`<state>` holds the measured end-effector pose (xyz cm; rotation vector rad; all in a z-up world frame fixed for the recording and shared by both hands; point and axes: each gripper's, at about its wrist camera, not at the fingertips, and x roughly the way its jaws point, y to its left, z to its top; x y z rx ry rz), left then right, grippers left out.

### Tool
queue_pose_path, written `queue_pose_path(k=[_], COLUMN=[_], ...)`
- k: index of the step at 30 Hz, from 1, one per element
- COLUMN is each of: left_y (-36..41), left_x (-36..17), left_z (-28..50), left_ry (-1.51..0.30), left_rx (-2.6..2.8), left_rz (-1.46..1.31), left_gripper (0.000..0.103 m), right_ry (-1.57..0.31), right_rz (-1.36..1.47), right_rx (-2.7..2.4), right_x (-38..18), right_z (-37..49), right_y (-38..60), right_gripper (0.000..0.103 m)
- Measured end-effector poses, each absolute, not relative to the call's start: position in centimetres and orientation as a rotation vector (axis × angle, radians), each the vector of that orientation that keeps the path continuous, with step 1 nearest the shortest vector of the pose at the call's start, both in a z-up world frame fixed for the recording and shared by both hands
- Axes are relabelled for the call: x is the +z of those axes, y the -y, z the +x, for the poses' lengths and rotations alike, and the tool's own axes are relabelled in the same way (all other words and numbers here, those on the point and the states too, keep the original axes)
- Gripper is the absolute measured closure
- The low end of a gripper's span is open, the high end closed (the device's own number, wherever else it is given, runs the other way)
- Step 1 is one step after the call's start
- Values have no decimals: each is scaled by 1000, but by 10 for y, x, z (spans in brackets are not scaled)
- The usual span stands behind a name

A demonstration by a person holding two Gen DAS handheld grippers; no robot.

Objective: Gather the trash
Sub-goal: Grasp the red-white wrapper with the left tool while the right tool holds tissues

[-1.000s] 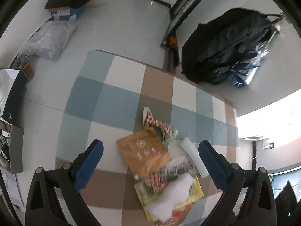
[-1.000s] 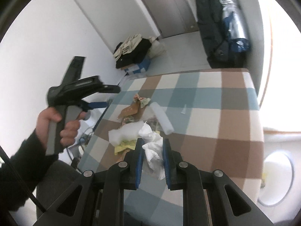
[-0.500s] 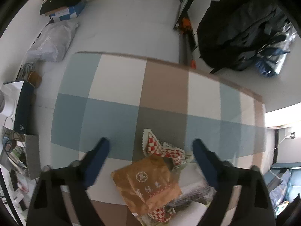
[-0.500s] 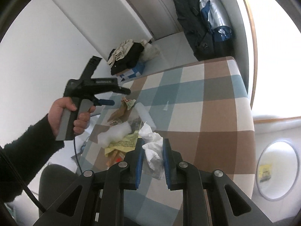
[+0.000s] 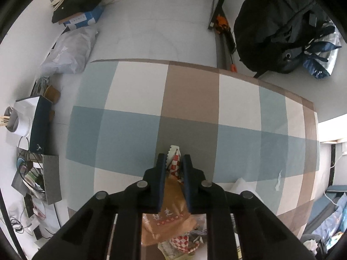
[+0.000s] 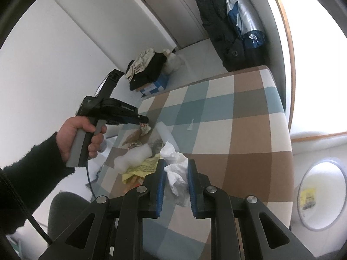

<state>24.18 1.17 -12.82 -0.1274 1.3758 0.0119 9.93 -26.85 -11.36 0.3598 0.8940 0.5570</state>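
A trash pile lies on the checkered tablecloth (image 5: pixel 134 91). My left gripper (image 5: pixel 174 159) points steeply down at the pile, and its jaws are closing with a red-and-white checkered wrapper (image 5: pixel 175 162) pinched between the pads. A brown paper bag (image 5: pixel 173 197) lies under that wrapper. The right wrist view shows a hand (image 6: pixel 80 130) holding the left gripper (image 6: pixel 143 120) over the same wrapper (image 6: pixel 144 128). My right gripper (image 6: pixel 176 162) is shut on a crumpled white tissue (image 6: pixel 176 173). Beside the tissue lie white foam (image 6: pixel 132 157), a yellow wrapper (image 6: pixel 141 169) and a white roll (image 6: pixel 164 131).
A small white scrap (image 6: pixel 190 125) lies apart on the cloth. On the floor beyond the table are a black bag (image 5: pixel 271 32), a white plastic bag (image 5: pixel 69 52) and clothes on a box (image 5: pixel 80 2). A white round bin (image 6: pixel 321 195) stands past the table's right edge.
The left gripper tipped down over the pile, and its wide-open jaws closed around the checkered wrapper. The right gripper kept its hold on the white tissue.
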Motion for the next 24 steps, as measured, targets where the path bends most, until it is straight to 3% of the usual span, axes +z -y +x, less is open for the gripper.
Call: queue_pose_path(k=[11, 24], left_y=[-1, 3], left_x=[-111, -52], left_z=[237, 180], left_ry=[-1313, -1130], left_rx=[-17, -93], left_rz=[-143, -209], left_gripper=[96, 96], right_ry=[-873, -832], right_rz=[388, 380], right_rx=[534, 538], right_x=[-111, -101], right_z=[96, 86], right_y=[279, 280], right_gripper=[84, 84])
